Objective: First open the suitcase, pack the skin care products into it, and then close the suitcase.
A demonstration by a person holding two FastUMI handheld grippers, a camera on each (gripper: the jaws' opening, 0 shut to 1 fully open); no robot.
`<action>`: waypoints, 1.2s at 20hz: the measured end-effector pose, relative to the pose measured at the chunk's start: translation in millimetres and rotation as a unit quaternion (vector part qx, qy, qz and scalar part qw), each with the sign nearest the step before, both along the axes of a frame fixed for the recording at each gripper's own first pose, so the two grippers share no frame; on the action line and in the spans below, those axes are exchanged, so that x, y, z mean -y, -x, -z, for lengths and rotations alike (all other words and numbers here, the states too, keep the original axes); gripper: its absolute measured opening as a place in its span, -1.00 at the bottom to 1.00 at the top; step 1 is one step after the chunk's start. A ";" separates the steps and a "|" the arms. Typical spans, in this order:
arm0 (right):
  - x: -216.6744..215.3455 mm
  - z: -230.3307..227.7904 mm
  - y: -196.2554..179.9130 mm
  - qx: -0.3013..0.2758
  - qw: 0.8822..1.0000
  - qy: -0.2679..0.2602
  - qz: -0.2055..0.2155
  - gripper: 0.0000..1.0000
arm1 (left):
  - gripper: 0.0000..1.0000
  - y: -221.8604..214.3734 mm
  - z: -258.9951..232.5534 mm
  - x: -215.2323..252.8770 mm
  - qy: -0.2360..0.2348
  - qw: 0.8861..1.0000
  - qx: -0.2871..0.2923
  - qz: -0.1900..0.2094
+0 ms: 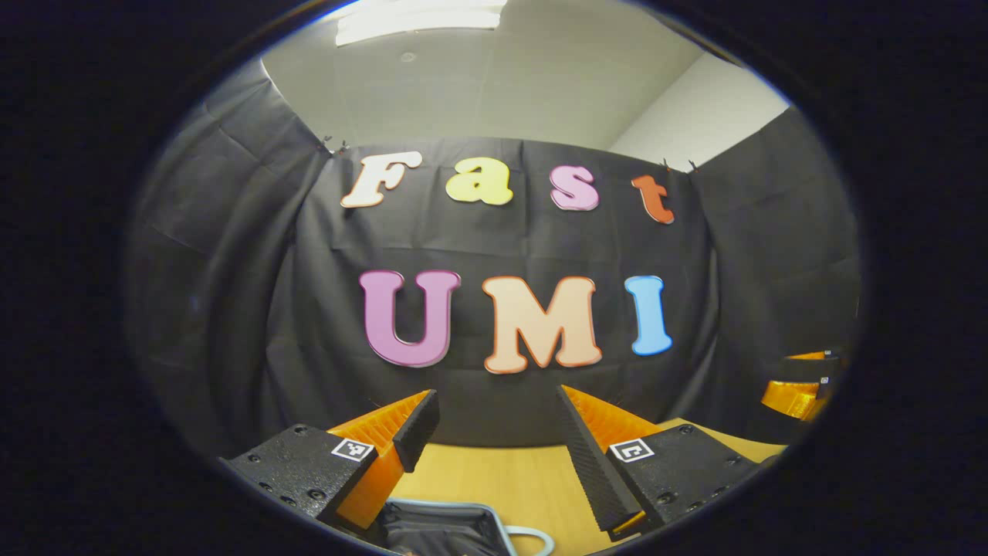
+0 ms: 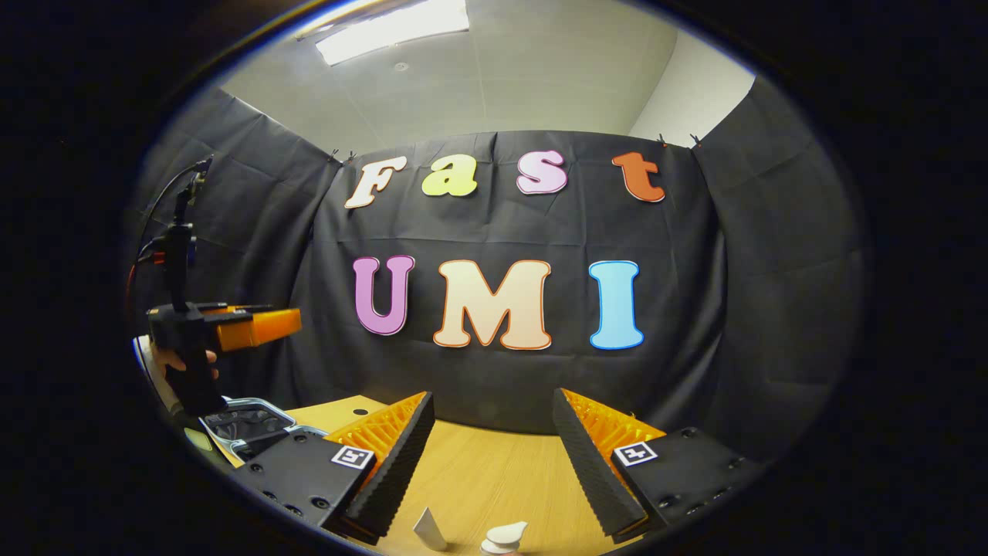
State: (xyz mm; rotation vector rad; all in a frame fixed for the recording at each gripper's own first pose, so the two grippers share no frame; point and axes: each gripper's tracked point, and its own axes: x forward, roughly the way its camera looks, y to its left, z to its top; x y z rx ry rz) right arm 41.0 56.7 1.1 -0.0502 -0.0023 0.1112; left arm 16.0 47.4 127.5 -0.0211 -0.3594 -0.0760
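Observation:
The suitcase (image 1: 440, 529) lies on the wooden table (image 1: 509, 471) just below my left gripper (image 1: 494, 409), showing dark lining inside a pale grey rim and a grey handle (image 1: 532, 537). That gripper is open, held up in the air with nothing between its fingers. In the right gripper view the suitcase (image 2: 247, 421) sits at the lower left, under the left gripper (image 2: 258, 327), which a hand (image 2: 185, 363) holds. My right gripper (image 2: 492, 409) is open over the table. Below it stand a white tube tip (image 2: 428, 529) and a white pump top (image 2: 505, 534).
Black cloth walls the table on the back and both sides. The right gripper's orange body (image 1: 799, 390) shows at the far right of the left gripper view. A cabled stand (image 2: 181, 224) rises above the left gripper. Bare wood (image 2: 494, 471) lies between the right gripper's fingers.

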 end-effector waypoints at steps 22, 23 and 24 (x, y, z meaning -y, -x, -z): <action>80.0 42.6 50.7 -0.054 0.998 0.043 -0.001 0.93 | 0.92 -5.7 260.5 199.2 -0.006 0.965 -0.239 0.112; 80.3 43.4 52.3 -0.055 0.997 0.048 -0.001 0.93 | 0.92 -8.8 268.5 201.5 -0.010 0.963 -0.245 0.114; 79.8 42.6 53.2 -0.054 0.997 0.055 0.000 0.93 | 0.91 -12.0 277.4 203.1 -0.016 0.961 -0.251 0.117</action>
